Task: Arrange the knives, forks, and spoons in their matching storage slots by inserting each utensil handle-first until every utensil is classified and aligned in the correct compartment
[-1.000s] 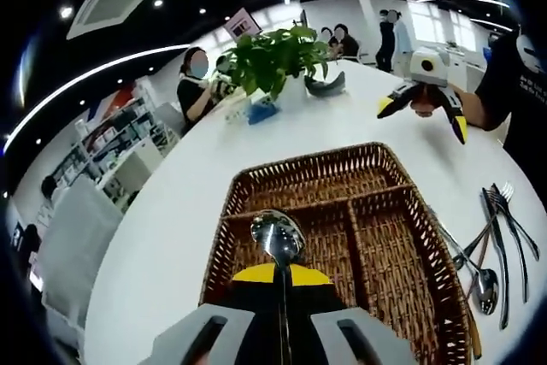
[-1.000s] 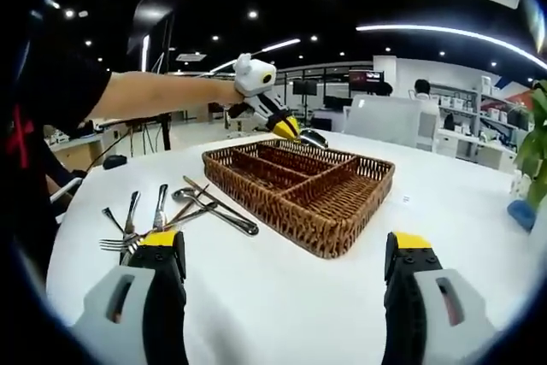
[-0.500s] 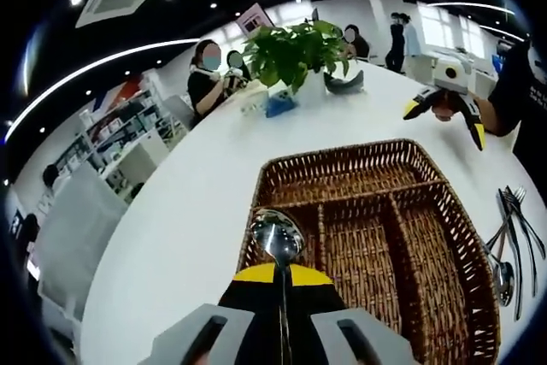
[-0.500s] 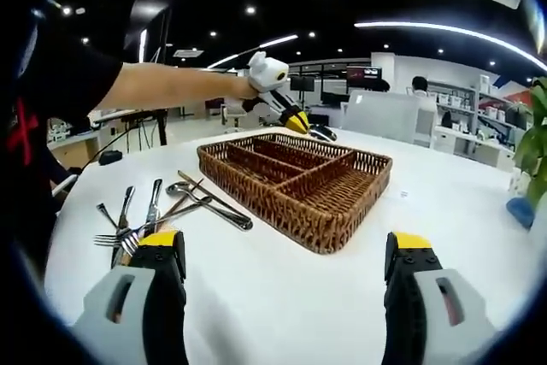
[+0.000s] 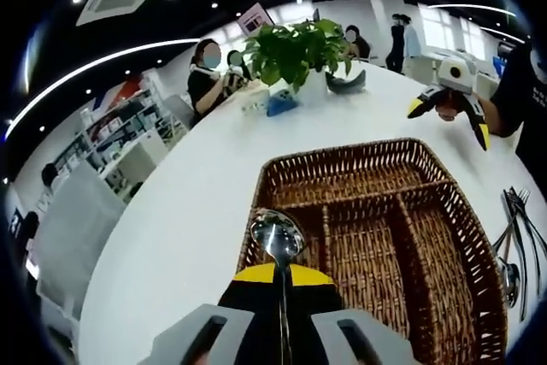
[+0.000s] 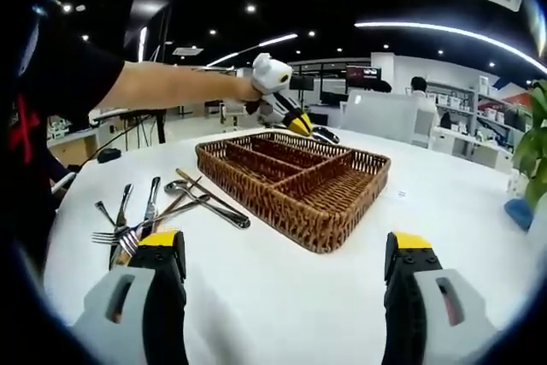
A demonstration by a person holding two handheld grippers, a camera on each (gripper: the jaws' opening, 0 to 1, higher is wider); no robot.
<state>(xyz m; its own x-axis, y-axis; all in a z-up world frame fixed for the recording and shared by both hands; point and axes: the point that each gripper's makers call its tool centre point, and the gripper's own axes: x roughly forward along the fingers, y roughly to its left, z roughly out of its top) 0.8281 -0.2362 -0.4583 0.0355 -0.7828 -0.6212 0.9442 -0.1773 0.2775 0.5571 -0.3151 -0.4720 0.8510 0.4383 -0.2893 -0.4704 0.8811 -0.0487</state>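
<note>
My left gripper [image 5: 282, 275] was clamped on a spoon [image 5: 277, 237], jaws closed together with the handle pinched between the yellow tips and the bowl sticking out forward, over the near left corner of the wicker tray [image 5: 342, 179]. In the left gripper view, going left to right: shelving [image 5: 128, 130] and a seated person [image 5: 205, 83] stood past the table's far edge, a potted plant [image 5: 295, 49] with a blue object [image 5: 282, 104] just beside it and a dark curved item [image 5: 346, 83] sat on the white table [image 5: 188, 211] beyond the tray, then my right gripper [image 5: 449, 108] hovered off the tray's far right corner, and loose cutlery [image 5: 517, 237] lay on the table right of the tray. The tray's compartments looked bare where I could see into them. In the right gripper view, left to right: forks [image 6: 120, 228] lay fanned just above my left jaw tip, with a spoon and other pieces [image 6: 201, 203] crossed between them and the tray [image 6: 295, 181]; the tray sat mid-table, its near corner between my jaws' line of sight; plant leaves showed at the right edge. My right gripper [image 6: 286, 250] was wide open, nothing between the jaws, well short of the tray. My left gripper [image 6: 286, 117] with its spoon hung over the tray's far side there.
</note>
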